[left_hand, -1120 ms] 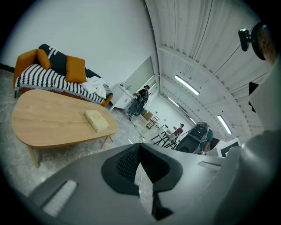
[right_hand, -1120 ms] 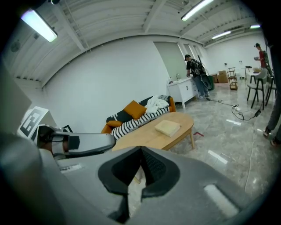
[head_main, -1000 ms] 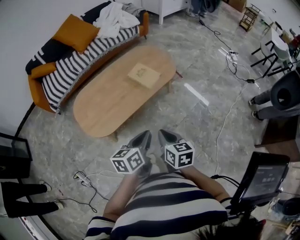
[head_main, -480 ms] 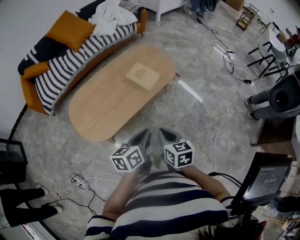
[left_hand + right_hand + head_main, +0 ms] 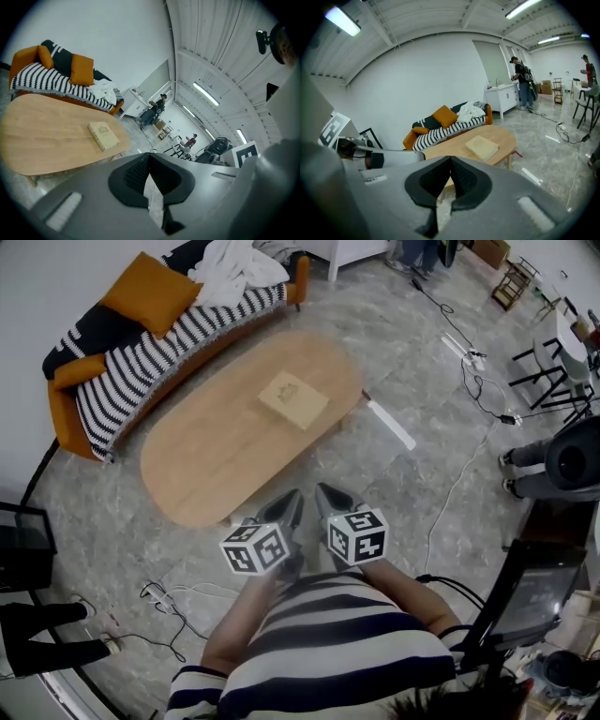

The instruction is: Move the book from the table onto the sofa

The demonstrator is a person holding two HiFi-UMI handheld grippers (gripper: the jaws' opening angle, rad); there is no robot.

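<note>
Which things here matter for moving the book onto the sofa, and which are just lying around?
For the job: book, wooden table, sofa, left tongs, right tongs, both shut and empty.
Lying about: orange cushion, white cloth, floor cables.

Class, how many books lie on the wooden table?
1. The book lies flat on the table, toward its right end in the head view. The whole tabletop shows, so none seems hidden.

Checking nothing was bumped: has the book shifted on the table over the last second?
No. The book lies near the same rounded end of the table, at the same angle to its rim.
</note>
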